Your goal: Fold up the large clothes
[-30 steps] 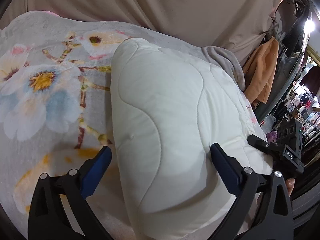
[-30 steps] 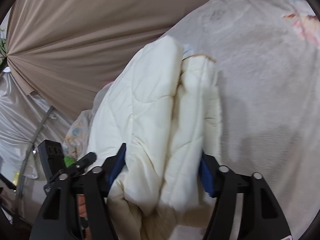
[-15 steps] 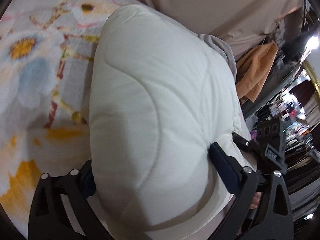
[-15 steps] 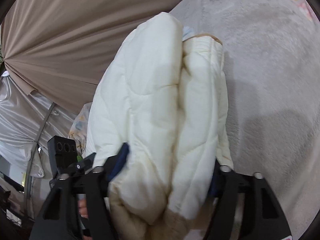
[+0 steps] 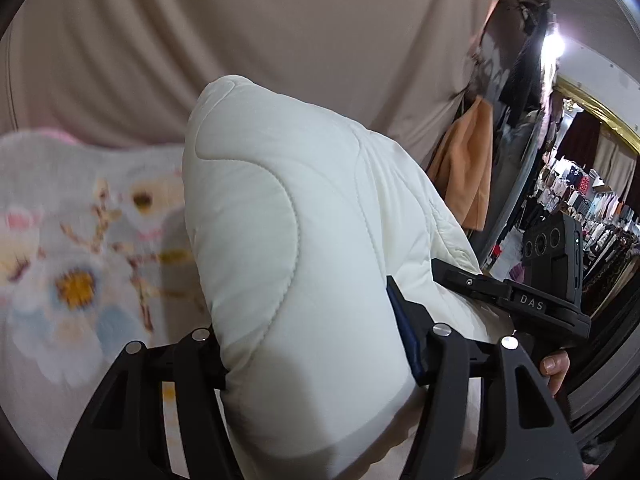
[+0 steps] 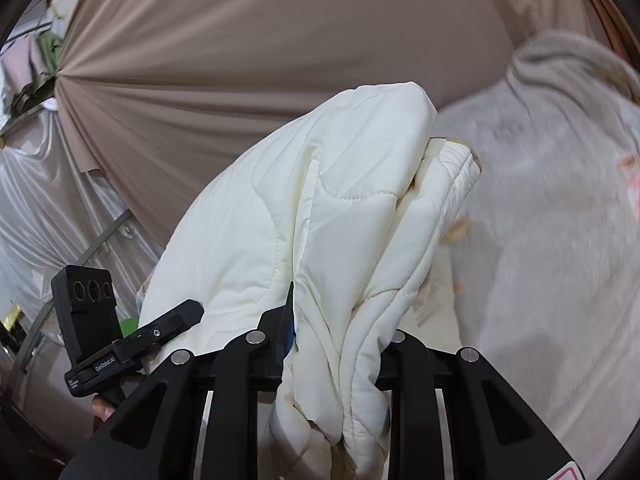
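Both grippers, left gripper (image 5: pixel 312 344) and right gripper (image 6: pixel 336 320), were clamped on the folded white quilted coat (image 5: pixel 288 240), lifted mid-frame above the floral blanket (image 5: pixel 80 272). Folding looked done; next, probably setting it down flat.

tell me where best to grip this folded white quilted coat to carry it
Grip the white quilted coat at its two near ends, as the left gripper and right gripper do now. Come from each side across the thick folded layers, so the bundle cannot open.
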A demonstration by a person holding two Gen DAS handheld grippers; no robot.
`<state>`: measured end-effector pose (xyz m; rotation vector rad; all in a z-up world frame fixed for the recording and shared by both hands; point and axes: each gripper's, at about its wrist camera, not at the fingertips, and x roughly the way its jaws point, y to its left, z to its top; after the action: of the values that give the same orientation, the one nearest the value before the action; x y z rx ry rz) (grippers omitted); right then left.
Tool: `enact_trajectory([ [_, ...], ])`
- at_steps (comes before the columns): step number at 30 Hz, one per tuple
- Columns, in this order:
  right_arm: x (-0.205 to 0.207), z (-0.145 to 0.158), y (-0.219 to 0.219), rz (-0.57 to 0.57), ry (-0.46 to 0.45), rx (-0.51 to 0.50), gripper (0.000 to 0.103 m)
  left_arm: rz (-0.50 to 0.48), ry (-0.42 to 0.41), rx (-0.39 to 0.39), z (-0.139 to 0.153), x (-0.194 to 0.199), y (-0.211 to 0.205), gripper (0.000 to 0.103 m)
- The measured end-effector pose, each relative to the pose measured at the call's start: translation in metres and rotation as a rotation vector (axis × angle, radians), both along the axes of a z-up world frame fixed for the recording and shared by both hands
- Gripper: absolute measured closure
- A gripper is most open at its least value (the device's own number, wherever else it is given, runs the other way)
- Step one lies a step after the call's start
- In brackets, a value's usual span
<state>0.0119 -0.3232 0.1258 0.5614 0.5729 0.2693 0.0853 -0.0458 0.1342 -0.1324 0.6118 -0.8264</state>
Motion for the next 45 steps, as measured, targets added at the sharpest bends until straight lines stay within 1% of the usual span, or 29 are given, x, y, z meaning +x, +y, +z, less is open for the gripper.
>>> enact_trajectory([
  [5,0.013,0.048,0.025,0.022,-0.107,-0.060,0.079,0.031,-0.110,-0.045,0.037,0.003,0.025,0.045],
  [8,0.027,0.071,0.045,0.040,-0.153,-0.087,0.079,0.053,-0.155,-0.064,0.051,0.010,0.043,0.044],
  [10,0.040,0.080,0.057,0.056,-0.169,-0.092,0.079,0.073,-0.163,-0.073,0.055,0.020,0.056,0.044],
  [12,0.058,0.083,0.070,0.070,-0.173,-0.094,0.079,0.103,-0.162,-0.069,0.054,0.035,0.070,0.044],
  [16,0.103,0.071,0.098,0.102,-0.137,-0.082,0.079,0.178,-0.138,-0.038,0.039,0.064,0.096,0.044],
  [19,0.142,0.050,0.126,0.129,-0.097,-0.066,0.079,0.223,-0.119,-0.018,0.024,0.088,0.116,0.044],
  [21,0.164,0.034,0.142,0.140,-0.068,-0.068,0.079,0.249,-0.101,0.000,0.009,0.107,0.129,0.044],
  [25,0.205,-0.005,0.170,0.153,0.005,-0.068,0.078,0.282,-0.023,0.020,-0.031,0.148,0.156,0.044],
  [28,0.228,-0.039,0.183,0.159,0.073,-0.057,0.077,0.299,0.036,0.038,-0.064,0.168,0.168,0.043],
  [29,0.234,-0.052,0.188,0.162,0.097,-0.062,0.076,0.306,0.068,0.043,-0.078,0.175,0.173,0.043],
  [31,0.241,-0.073,0.196,0.165,0.128,-0.082,0.073,0.315,0.108,0.030,-0.100,0.180,0.183,0.040],
  [33,0.244,-0.088,0.202,0.168,0.139,-0.105,0.063,0.315,0.136,-0.002,-0.120,0.180,0.191,0.034],
  [34,0.243,-0.093,0.202,0.167,0.142,-0.106,0.055,0.314,0.145,-0.013,-0.126,0.179,0.194,0.032],
  [35,0.242,-0.097,0.202,0.168,0.146,-0.102,0.051,0.310,0.155,-0.022,-0.131,0.177,0.198,0.030],
  [37,0.233,-0.101,0.195,0.179,0.153,-0.072,0.047,0.298,0.165,-0.018,-0.132,0.173,0.201,0.028],
  [39,0.221,-0.096,0.187,0.167,0.148,-0.050,0.047,0.302,0.176,-0.010,-0.126,0.168,0.204,0.024],
  [40,0.212,-0.092,0.181,0.149,0.135,-0.052,0.043,0.305,0.183,-0.017,-0.122,0.165,0.206,0.022],
  [42,0.201,-0.081,0.174,0.124,0.104,-0.049,0.039,0.331,0.184,-0.021,-0.118,0.165,0.211,0.011],
  [43,0.202,-0.078,0.172,0.124,0.106,-0.040,0.037,0.338,0.188,-0.031,-0.117,0.167,0.213,0.011],
  [44,0.208,-0.078,0.171,0.131,0.129,-0.030,0.032,0.334,0.208,-0.052,-0.120,0.170,0.218,0.009],
  [45,0.214,-0.080,0.171,0.137,0.153,-0.023,0.030,0.329,0.228,-0.066,-0.122,0.174,0.219,0.009],
])
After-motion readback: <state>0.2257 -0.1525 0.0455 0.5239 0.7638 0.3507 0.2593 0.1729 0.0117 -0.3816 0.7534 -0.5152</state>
